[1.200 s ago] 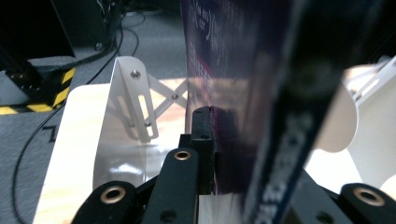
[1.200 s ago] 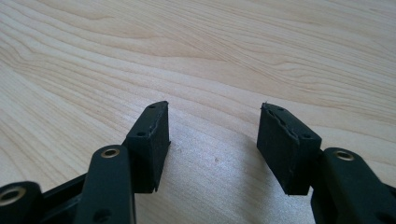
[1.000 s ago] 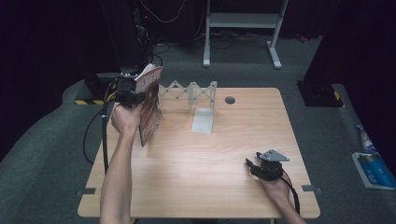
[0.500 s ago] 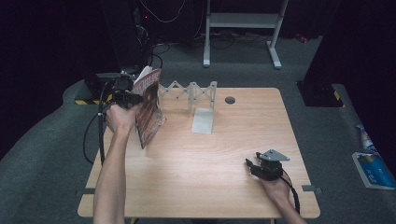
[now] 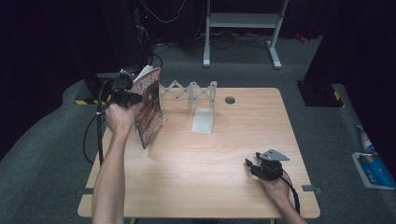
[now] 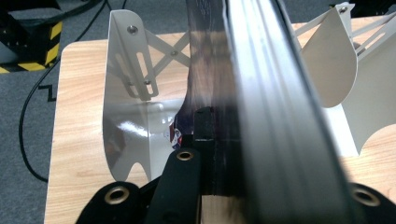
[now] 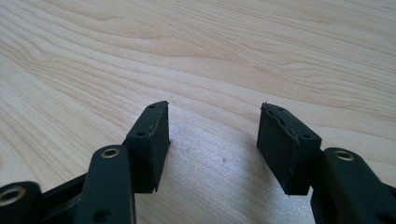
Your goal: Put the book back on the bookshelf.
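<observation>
The left tool (image 5: 133, 97) was clamped on the book (image 5: 149, 109), holding it upright above the desk (image 5: 187, 177), just beside the white folding rack (image 5: 189, 91), apparently for slotting between the dividers. The right tool (image 5: 254, 165) rested released, well apart

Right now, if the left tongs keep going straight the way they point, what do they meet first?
Probably the white folding rack: the left tongs, shut on the book, point at its end plate, with the next divider to the right. Depth is hard to judge.
</observation>
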The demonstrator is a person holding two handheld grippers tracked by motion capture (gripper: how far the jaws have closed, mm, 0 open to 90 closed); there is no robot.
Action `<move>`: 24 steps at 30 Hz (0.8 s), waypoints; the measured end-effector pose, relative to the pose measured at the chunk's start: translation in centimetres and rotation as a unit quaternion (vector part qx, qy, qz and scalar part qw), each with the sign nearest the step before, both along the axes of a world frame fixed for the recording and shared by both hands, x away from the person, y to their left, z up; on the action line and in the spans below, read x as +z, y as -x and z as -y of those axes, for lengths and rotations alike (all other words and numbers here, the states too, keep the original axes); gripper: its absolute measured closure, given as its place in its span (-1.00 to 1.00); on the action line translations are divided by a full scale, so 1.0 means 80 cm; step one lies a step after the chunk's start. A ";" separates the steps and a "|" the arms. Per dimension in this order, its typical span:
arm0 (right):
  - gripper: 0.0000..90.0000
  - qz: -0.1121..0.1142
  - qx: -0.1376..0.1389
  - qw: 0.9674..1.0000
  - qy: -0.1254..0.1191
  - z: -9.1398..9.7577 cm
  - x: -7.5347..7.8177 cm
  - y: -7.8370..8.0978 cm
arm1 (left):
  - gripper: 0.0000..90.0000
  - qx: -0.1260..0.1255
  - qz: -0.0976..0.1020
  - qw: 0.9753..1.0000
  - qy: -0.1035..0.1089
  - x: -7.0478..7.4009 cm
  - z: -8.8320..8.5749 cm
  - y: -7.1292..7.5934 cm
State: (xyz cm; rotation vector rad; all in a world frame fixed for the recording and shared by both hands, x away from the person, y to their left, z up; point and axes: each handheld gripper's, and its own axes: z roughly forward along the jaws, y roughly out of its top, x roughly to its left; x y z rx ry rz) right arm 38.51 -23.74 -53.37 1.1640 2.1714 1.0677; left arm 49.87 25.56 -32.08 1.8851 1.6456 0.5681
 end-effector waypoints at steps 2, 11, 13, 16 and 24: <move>-0.03 0.000 0.000 1.000 0.000 0.000 0.000 0.000 | 0.86 0.001 0.005 1.000 0.000 -0.001 0.000 0.000; -0.03 0.002 0.000 1.000 0.002 0.000 0.000 0.000 | 0.87 0.018 0.058 0.998 0.005 -0.006 0.002 0.005; -0.03 0.002 0.000 1.000 0.001 0.000 0.000 0.000 | 0.87 0.018 0.063 0.998 0.001 -0.007 0.004 0.005; -0.03 0.002 0.000 1.000 0.002 0.000 0.000 0.000 | 0.87 0.019 0.072 0.997 0.001 -0.009 0.007 0.004; -0.04 0.002 0.001 1.000 0.001 0.000 0.000 0.000 | 0.86 0.028 0.108 0.994 0.004 -0.018 0.011 0.004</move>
